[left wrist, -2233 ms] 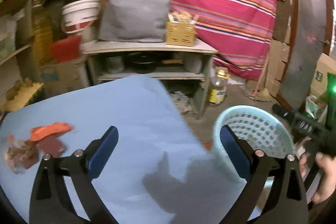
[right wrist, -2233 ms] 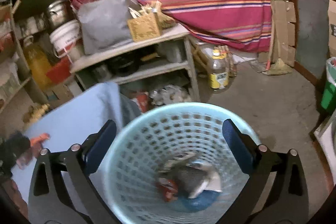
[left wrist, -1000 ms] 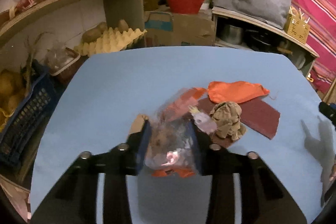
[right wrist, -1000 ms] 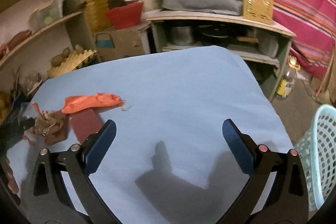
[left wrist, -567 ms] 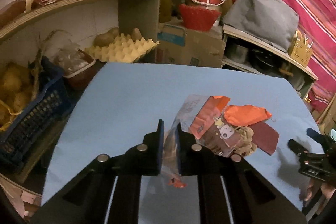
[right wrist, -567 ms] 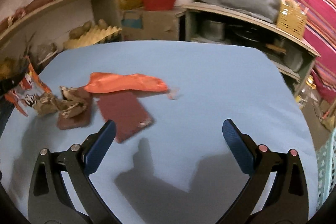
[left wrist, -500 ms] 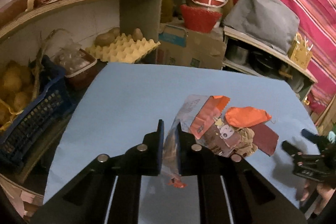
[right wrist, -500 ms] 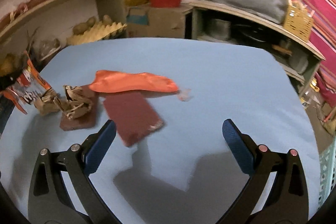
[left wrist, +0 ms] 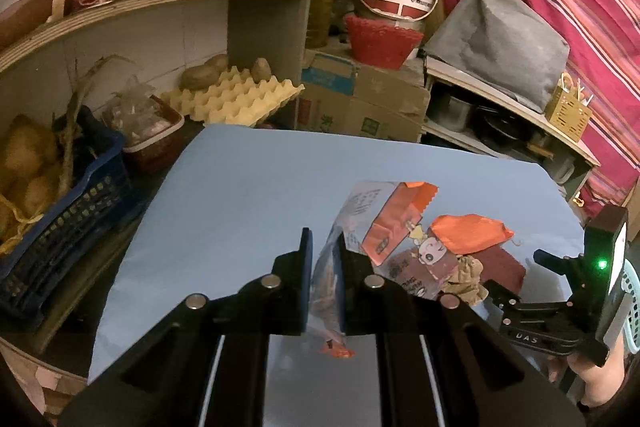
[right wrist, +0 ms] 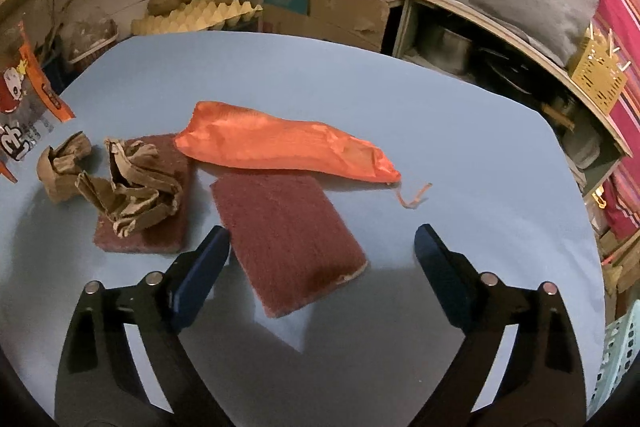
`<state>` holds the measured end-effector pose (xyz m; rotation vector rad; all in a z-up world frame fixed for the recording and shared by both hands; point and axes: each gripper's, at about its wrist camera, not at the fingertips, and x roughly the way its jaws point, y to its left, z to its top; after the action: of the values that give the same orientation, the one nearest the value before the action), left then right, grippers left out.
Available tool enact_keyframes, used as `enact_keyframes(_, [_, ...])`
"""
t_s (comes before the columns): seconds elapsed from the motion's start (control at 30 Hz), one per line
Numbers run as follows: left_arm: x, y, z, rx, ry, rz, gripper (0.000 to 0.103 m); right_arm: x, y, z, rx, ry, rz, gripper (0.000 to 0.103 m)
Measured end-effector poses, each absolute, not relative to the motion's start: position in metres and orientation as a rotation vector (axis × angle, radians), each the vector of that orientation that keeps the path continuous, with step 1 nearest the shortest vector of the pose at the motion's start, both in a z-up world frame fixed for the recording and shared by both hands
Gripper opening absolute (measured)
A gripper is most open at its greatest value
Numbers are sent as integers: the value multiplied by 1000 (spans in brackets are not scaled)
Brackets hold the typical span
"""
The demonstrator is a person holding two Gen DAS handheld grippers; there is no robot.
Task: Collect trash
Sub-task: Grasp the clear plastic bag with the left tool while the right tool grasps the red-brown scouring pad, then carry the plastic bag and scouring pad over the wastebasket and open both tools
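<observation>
L gripper (left wrist: 323, 259) pinched the snack wrapper (left wrist: 384, 223), held above the table's (left wrist: 240, 187) near edge. R gripper (right wrist: 322, 255), jaws just narrowing but nothing gripped, straddled the maroon pad (right wrist: 286, 239) mid-table. Thin pad could slip, w/ pads skidding over it.

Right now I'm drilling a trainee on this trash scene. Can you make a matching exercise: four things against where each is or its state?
Things:
1. snack wrapper
2. crumpled brown paper
3. orange bag
4. right gripper

States:
A. lies partly on the left maroon pad
B. open above the right maroon pad
C. pinched in the left gripper, lifted off the blue table
D. lies flat behind both pads

Pairs: 1-C, 2-A, 3-D, 4-B
</observation>
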<state>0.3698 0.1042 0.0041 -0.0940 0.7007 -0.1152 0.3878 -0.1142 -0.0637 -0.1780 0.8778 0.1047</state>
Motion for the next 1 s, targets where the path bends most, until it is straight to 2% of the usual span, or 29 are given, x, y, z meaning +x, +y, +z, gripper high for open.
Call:
enact_keyframes(0.13, [376, 106, -1, -99, 719, -105, 10, 390, -113, -66, -171, 893, 133, 84])
enact_keyframes(0.23, [377, 106, -3, -98, 725, -94, 10, 389, -109, -66, -166, 898, 181, 68])
enact_keyframes(0.3, [377, 104, -3, -97, 724, -96, 10, 385, -106, -65, -190, 887, 185, 66])
enact_keyframes(0.67, [364, 72, 0, -64, 698, -133, 10, 339, -144, -41, -153, 829, 142, 65])
enact_keyframes(1.0, [335, -5, 25, -49, 647, -218, 10, 271, -261, 6, -19, 713, -23, 65])
